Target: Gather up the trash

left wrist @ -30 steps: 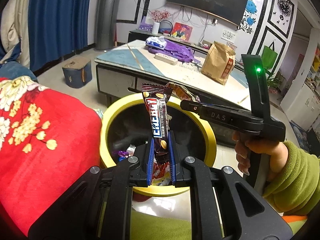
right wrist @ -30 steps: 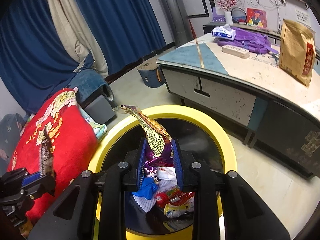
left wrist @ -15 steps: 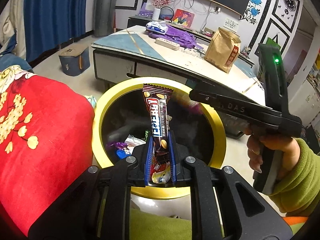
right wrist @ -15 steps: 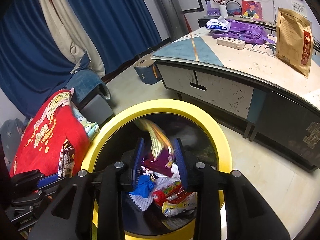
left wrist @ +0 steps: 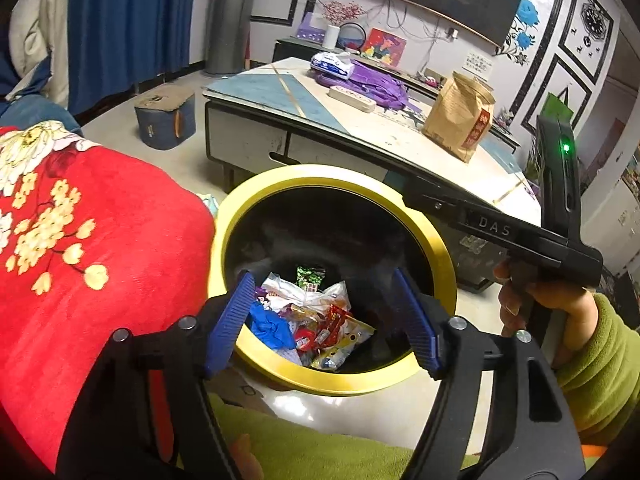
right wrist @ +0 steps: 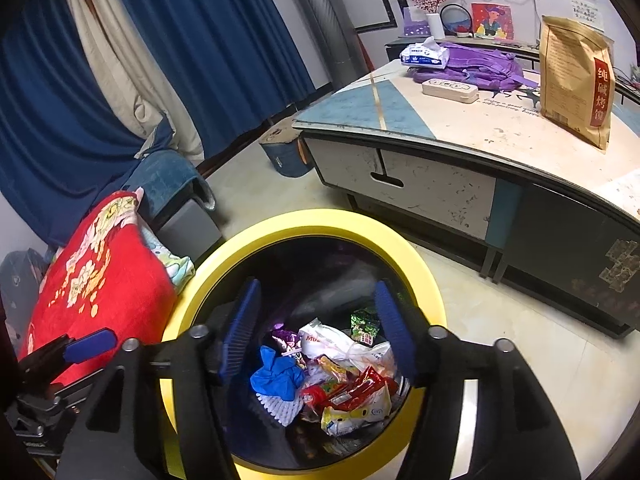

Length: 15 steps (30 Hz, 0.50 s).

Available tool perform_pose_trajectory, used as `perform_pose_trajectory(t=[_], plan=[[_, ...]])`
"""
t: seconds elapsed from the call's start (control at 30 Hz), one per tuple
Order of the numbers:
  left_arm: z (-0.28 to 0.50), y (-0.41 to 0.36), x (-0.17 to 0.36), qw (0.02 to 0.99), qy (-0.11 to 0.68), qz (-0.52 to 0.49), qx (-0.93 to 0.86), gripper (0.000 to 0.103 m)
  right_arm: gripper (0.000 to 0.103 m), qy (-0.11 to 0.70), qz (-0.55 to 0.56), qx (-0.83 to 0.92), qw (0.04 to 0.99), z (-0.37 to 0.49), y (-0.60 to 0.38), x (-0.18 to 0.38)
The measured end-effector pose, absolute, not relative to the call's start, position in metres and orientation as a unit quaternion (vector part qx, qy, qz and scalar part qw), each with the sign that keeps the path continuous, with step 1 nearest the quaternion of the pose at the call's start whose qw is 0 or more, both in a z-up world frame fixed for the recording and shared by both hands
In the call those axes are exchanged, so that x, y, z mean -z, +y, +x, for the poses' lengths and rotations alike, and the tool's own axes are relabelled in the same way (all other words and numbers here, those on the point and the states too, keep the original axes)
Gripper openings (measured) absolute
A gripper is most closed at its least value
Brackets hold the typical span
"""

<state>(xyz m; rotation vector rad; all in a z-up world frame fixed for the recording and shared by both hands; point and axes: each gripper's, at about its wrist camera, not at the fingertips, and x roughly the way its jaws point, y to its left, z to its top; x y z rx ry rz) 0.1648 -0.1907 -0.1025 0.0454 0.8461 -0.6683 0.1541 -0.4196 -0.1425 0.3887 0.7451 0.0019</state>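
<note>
A round bin with a yellow rim stands on the floor below both grippers. It holds a heap of wrappers, a blue glove and a white bag. My left gripper is open and empty over the bin's mouth. My right gripper is open and empty over the bin too. The right gripper's black body shows at the right of the left wrist view. A left gripper finger shows at the lower left of the right wrist view.
A red flowered blanket lies against the bin's left side. A low table stands behind the bin with a brown paper bag, a purple bag, a tissue pack and a power strip. A small blue stool stands on the floor.
Both grippers opened. The candy bar wrapper left the left gripper and the gold wrapper left the right gripper; both dropped into the bin.
</note>
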Motion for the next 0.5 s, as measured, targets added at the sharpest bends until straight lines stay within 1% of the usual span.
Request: perform_pose_trajectory(t=[0.03,0.07,0.1,0.17,0.2,0.23,0.27,0.5], plan=[[0.165,-0.189,0.101,0.86,0.401,0.02,0.315,0.064,0.066,0.359,0.188,0.002,0.914,0.153,-0.42,0.141],[0.165,-0.187,0.1,0.862,0.401,0.018,0.311,0.07,0.07,0.356,0.188,0.004,0.915,0.153,-0.42,0.14],[0.165,-0.185,0.098,0.863,0.399,0.014,0.308,0.073,0.071,0.353,0.188,0.006,0.917,0.152,-0.42,0.138],[0.164,-0.181,0.095,0.866,0.395,0.007,0.306,0.083,0.074,0.351,0.185,0.008,0.918,0.151,-0.419,0.136],[0.163,-0.179,0.092,0.868,0.391,0.006,0.304,0.085,0.076,0.351,0.183,0.009,0.918,0.15,-0.418,0.135],[0.164,-0.178,0.091,0.87,0.39,0.005,0.302,0.09,0.077,0.35,0.18,0.01,0.919,0.15,-0.417,0.133],[0.164,-0.176,0.088,0.872,0.388,0.003,0.3,0.092,0.078,0.349,0.178,0.011,0.92,0.15,-0.416,0.132],[0.16,-0.16,0.074,0.889,0.366,-0.006,0.276,0.092,0.086,0.34,0.159,0.012,0.927,0.146,-0.405,0.119]])
